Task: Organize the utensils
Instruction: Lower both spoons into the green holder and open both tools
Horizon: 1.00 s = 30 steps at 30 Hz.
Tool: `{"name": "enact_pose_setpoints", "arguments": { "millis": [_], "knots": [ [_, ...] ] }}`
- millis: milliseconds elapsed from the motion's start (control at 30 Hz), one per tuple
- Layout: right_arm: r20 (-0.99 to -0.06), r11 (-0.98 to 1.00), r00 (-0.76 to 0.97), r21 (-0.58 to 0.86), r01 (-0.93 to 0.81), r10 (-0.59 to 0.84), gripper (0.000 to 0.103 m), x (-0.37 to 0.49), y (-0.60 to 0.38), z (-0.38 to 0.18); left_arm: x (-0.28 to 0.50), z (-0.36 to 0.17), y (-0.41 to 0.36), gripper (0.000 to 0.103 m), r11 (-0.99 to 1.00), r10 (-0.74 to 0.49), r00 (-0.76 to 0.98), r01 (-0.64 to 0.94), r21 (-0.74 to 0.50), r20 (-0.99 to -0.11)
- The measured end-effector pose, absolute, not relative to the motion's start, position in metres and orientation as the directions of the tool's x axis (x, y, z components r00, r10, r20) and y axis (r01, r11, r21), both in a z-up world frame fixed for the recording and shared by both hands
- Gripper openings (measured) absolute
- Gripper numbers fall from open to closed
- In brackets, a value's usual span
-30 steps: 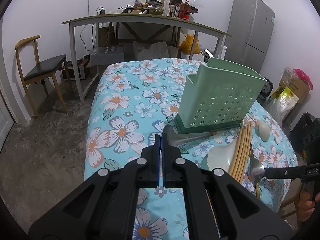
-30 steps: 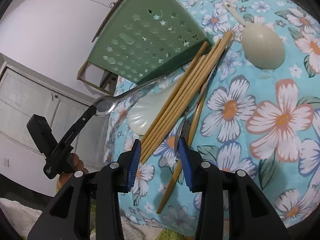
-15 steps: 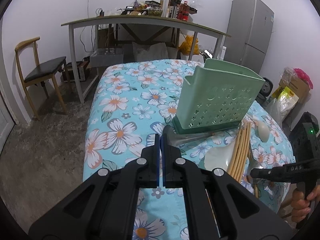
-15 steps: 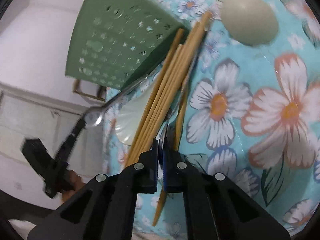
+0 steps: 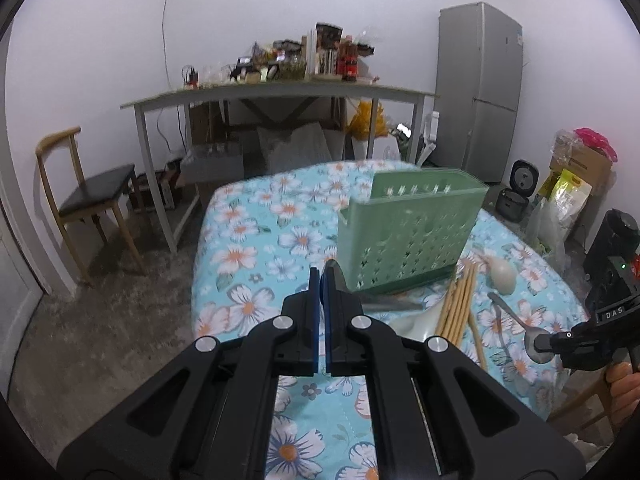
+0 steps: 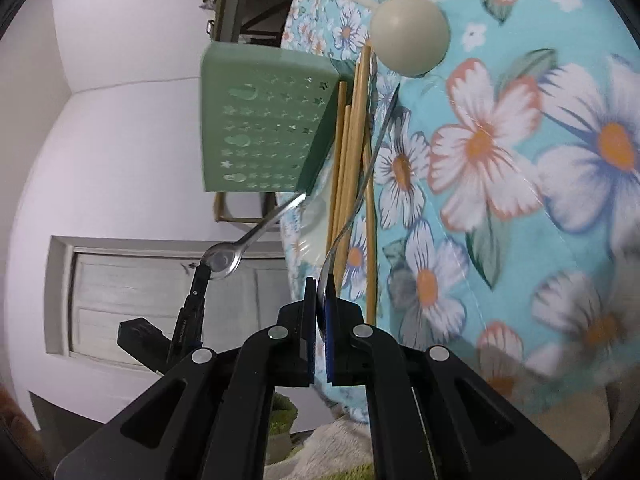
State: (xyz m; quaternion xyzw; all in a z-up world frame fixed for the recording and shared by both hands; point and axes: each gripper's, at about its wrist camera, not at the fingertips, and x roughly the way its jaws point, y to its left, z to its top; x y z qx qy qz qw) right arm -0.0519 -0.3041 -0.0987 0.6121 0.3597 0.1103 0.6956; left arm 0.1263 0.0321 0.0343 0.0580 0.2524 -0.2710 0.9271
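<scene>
My left gripper [image 5: 322,280] is shut on the bowl of a metal spoon [image 5: 380,305], whose handle runs right toward the foot of the green perforated utensil holder [image 5: 408,232]. The right wrist view shows that same spoon [image 6: 228,260] raised off the table beside the holder [image 6: 264,128]. My right gripper [image 6: 320,292] is shut on the bowl of a second metal spoon [image 6: 372,152]; its handle arcs up past the wooden chopsticks [image 6: 352,160]. The left wrist view has this gripper [image 5: 540,346] at the far right with its spoon [image 5: 514,318]. A cream ladle [image 6: 408,40] lies beyond.
A white plastic spoon [image 5: 412,324] lies under the chopsticks [image 5: 460,300] on the floral tablecloth [image 5: 256,256]. Behind the table stand a cluttered grey desk [image 5: 280,92], a wooden chair [image 5: 92,192] and a fridge [image 5: 480,92]. A person's hand [image 5: 624,384] holds the right gripper.
The right gripper has shut on the metal spoon beside the chopsticks and rolled with it. The left gripper has risen with its spoon, so the table looks farther off.
</scene>
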Motion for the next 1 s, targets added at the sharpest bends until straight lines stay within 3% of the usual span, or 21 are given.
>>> {"name": "enact_pose_setpoints", "arguments": {
  "millis": [233,567,1000],
  "knots": [
    [-0.28,0.201,0.751,0.959,0.198,0.597,0.004,-0.074,-0.305,-0.084,0.114,0.087,0.05,0.001,0.854,-0.496,0.769,0.515,-0.069,-0.404],
    [-0.182,0.266,0.775,0.964,0.019,0.605,0.004,-0.069,-0.301,-0.036,0.133,0.144,0.03,0.001,0.886,-0.419,0.863,0.457,0.082,-0.282],
    [-0.033,0.201,0.745,0.97,-0.136,0.666,0.004,-0.04,-0.313,0.01,0.186,0.116,-0.026,0.001,0.837,-0.32,0.857,0.456,0.303,-0.405]
  ]
}}
